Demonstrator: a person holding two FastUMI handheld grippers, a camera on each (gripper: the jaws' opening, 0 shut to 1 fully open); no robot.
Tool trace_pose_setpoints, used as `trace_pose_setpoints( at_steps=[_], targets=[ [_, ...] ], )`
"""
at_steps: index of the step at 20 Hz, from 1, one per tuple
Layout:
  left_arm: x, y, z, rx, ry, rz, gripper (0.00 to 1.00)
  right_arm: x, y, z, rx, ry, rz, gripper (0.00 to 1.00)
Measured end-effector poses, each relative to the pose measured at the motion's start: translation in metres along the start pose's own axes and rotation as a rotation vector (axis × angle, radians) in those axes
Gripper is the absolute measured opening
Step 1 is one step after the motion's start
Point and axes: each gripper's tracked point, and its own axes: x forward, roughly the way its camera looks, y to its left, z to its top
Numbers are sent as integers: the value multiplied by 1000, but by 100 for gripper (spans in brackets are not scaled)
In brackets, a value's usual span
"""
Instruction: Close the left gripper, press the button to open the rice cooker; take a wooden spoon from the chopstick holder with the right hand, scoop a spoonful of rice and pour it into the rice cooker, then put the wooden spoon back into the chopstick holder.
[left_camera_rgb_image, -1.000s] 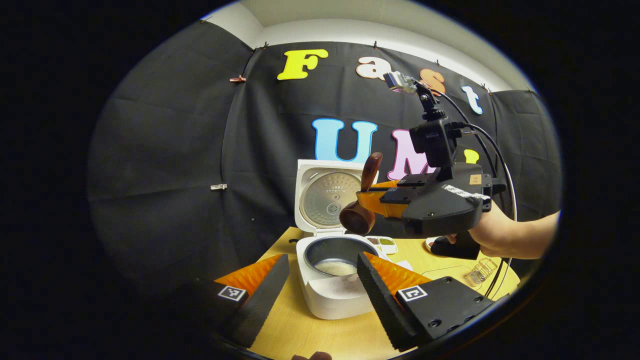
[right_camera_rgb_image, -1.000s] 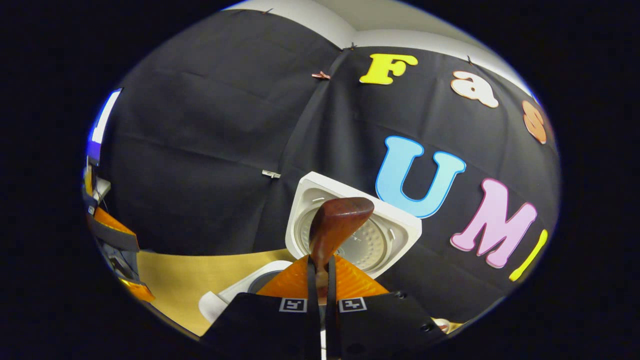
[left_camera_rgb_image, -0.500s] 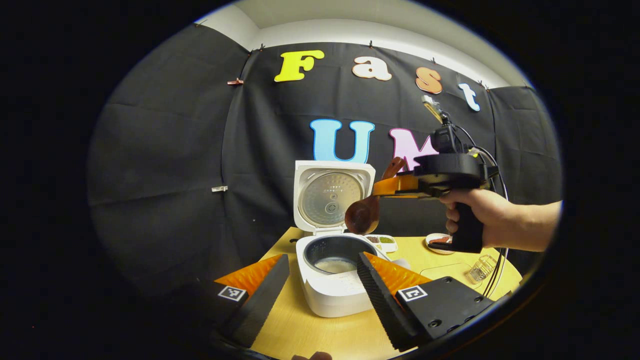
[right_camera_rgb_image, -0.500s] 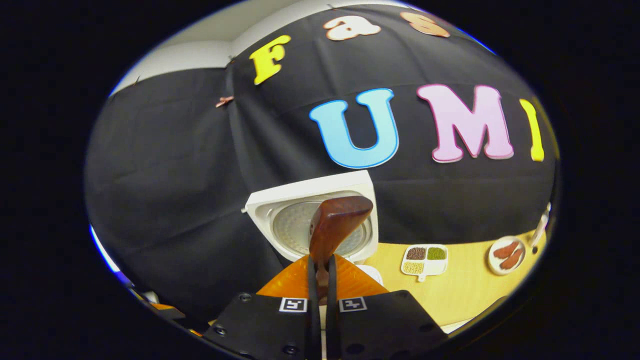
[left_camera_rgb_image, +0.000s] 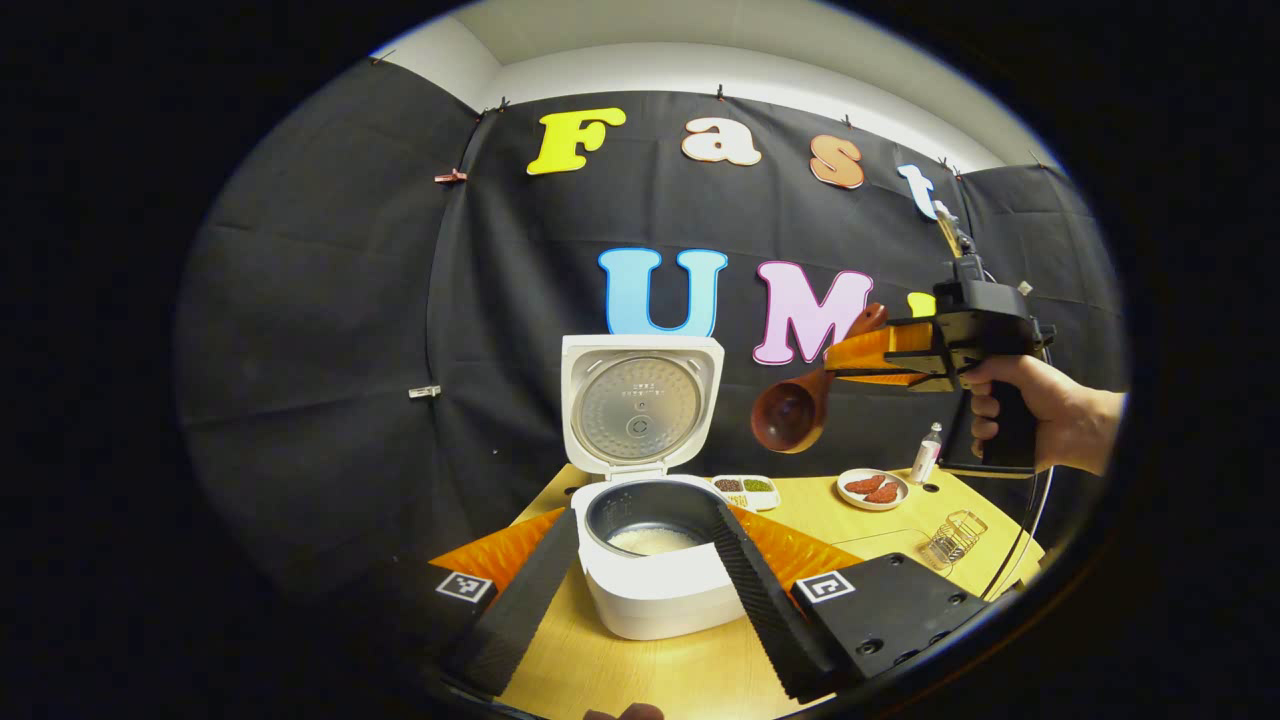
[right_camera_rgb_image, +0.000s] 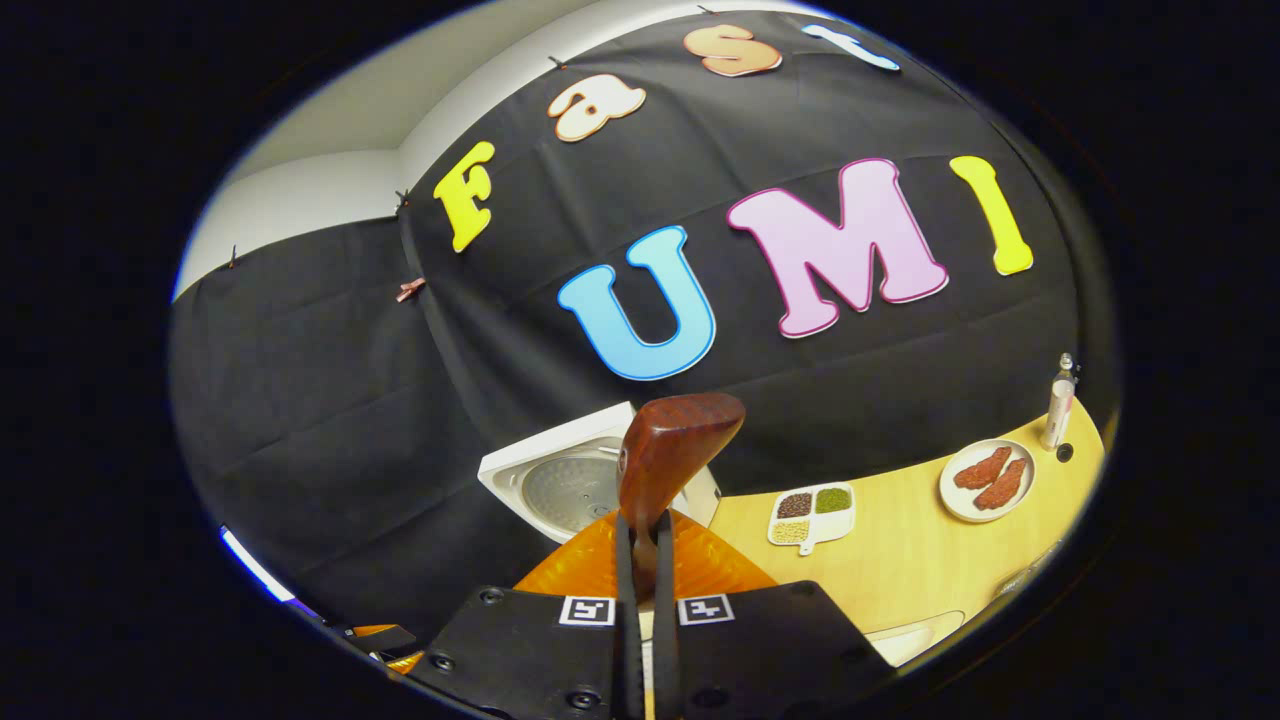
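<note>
The white rice cooker (left_camera_rgb_image: 655, 600) stands open on the wooden table (left_camera_rgb_image: 680, 670), its lid (left_camera_rgb_image: 640, 405) upright and white rice (left_camera_rgb_image: 650, 541) in the pot. My left gripper (left_camera_rgb_image: 645, 520) is open just in front of it, one finger to each side of the cooker in the view. High at the right, a hand (left_camera_rgb_image: 1050, 410) holds my right gripper (left_camera_rgb_image: 850, 358), shut on the handle of the brown wooden spoon (left_camera_rgb_image: 790, 415). The spoon's bowl hangs tilted down to the right of the cooker. In the right gripper view, my right gripper (right_camera_rgb_image: 641, 530) clamps the spoon handle (right_camera_rgb_image: 672, 455).
A wire chopstick holder (left_camera_rgb_image: 955, 538) sits on the table at the right edge. Behind it are a plate of sausages (left_camera_rgb_image: 872, 488), a small divided tray of beans (left_camera_rgb_image: 745, 486) and a small bottle (left_camera_rgb_image: 928, 452). The same tray (right_camera_rgb_image: 812, 512) and plate (right_camera_rgb_image: 985, 478) lie below the right gripper.
The right gripper has carried the spoon up and to the right, from over the open pot to beside the cooker. The left gripper has stayed open in front of the cooker.
</note>
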Motion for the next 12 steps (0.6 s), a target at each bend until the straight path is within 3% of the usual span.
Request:
trace_pose_setpoints(
  at_steps=[4, 12],
  targets=[
    [-2, -18, 4, 17, -6, -7, 94, -45, -54, 22, 25, -32, -60, 8],
    [-11, -64, 10, 19, -8, -29, 94, -142, -188, 36, -27, -18, -252, 8]
  ],
)
